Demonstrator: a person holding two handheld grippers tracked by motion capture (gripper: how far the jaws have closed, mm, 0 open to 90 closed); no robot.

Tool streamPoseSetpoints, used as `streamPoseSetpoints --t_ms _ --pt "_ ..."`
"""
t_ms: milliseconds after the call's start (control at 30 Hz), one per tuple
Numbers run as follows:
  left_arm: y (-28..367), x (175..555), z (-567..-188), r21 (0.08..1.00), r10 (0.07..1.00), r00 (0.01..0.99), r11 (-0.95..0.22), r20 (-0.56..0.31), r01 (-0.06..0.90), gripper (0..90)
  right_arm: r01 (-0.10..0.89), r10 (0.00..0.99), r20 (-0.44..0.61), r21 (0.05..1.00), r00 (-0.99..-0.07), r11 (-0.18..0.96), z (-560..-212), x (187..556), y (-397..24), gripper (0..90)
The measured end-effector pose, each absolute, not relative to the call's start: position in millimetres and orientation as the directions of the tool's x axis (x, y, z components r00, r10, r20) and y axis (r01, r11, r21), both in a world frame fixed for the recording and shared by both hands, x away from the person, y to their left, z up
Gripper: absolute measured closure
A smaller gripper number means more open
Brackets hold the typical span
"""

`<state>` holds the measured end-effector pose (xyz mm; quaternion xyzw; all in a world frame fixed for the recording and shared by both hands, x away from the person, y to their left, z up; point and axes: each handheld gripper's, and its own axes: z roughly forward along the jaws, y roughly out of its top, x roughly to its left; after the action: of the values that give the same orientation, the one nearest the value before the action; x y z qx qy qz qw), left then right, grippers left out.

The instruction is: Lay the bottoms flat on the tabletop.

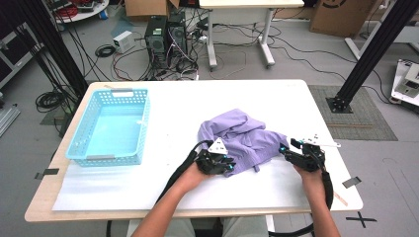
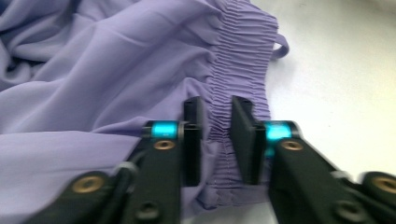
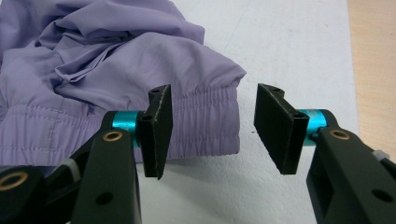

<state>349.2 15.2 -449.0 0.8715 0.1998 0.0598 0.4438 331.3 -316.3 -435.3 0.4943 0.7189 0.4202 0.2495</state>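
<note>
Crumpled lilac shorts [image 1: 242, 140] with a ruched elastic waistband sit near the counter's [image 1: 197, 103] front right edge. Left gripper [image 2: 215, 135] fingers pinch the waistband; right gripper [image 3: 212, 128] fingers are spread at its corner. Empty blue basket [image 1: 109, 126] sits well off at the left edge.

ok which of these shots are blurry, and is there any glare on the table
High view: soft and low in detail, even light, no hard glare on the table. Left claw view: purple garment blurred towards the top, claw edges smeared. Right claw view: sharpest, the garment's gathered hem crisp, table bright but not blown out.
</note>
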Motion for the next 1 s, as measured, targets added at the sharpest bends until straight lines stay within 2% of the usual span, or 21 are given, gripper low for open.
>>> streamPoseSetpoints --t_ms 67,100,133,167,233,300,367,500,600,700,800,900,933,1000 --pt "15.2 347.9 -447.6 0.805 0.408 0.911 -0.523 -0.053 0.281 78.6 0.502 0.921 0.057 0.851 -0.386 0.157 -434.8 331.0 -316.6 47.9" --pt "15.8 347.8 -446.7 0.816 0.411 0.911 -0.512 -0.042 0.269 86.7 0.502 0.921 0.057 0.85 -0.384 0.157 -434.9 330.8 -317.1 47.9" --pt "15.7 348.0 -445.9 0.826 0.419 0.906 -0.494 -0.049 0.273 85.2 0.505 0.922 0.059 0.849 -0.383 0.156 -435.0 330.7 -317.7 48.0" --pt "15.2 347.9 -445.4 0.83 0.422 0.905 -0.485 -0.053 0.275 78.8 0.503 0.922 0.059 0.851 -0.384 0.155 -435.2 330.8 -318.3 48.0" --pt "12.7 347.2 -445.9 0.828 0.423 0.904 -0.483 -0.065 0.286 56.6 0.505 0.923 0.061 0.85 -0.381 0.152 -435.3 330.3 -318.8 48.0" --pt "11.1 345.5 -446.8 0.818 0.408 0.912 -0.509 -0.045 0.268 45.1 0.501 0.922 0.057 0.852 -0.382 0.155 -435.1 330.2 -319.6 47.9" --pt "12.4 344.1 -446.7 0.823 0.4 0.916 -0.509 -0.033 0.252 42.5 0.504 0.923 0.065 0.851 -0.378 0.147 -434.7 329.6 -319.7 47.9" --pt "14.8 342.7 -449.7 0.804 0.363 0.93 -0.533 -0.063 0.263 39.1 0.504 0.924 0.062 0.851 -0.377 0.149 -434.6 328.9 -320.9 48.0" --pt "9.1 339.8 -450.5 0.784 0.338 0.941 -0.576 -0.031 0.232 39.0 0.501 0.923 0.064 0.853 -0.379 0.147 -434.3 329.4 -319.7 48.0" --pt "6.0 338.5 -450.7 0.768 0.351 0.937 -0.599 0.0 0.224 40.7 0.498 0.921 0.058 0.853 -0.385 0.155 -433.3 329.6 -317.5 48.0" --pt "7.6 340.0 -450.4 0.775 0.38 0.925 -0.579 -0.016 0.252 52.6 0.495 0.92 0.057 0.855 -0.387 0.155 -433.3 330.1 -316.5 48.0" --pt "9.3 341.4 -449.7 0.783 0.412 0.911 -0.556 -0.03 0.277 58.8 0.497 0.921 0.058 0.854 -0.386 0.154 -433.5 329.8 -316.6 48.0" --pt "10.9 342.8 -449.6 0.791 0.426 0.904 -0.542 -0.034 0.285 66.6 0.501 0.921 0.061 0.852 -0.384 0.153 -433.5 329.6 -317.0 48.0" --pt "12.5 345.2 -449.8 0.792 0.439 0.897 -0.526 -0.06 0.31 71.9 0.498 0.921 0.058 0.853 -0.384 0.154 -433.8 329.6 -317.9 48.0"
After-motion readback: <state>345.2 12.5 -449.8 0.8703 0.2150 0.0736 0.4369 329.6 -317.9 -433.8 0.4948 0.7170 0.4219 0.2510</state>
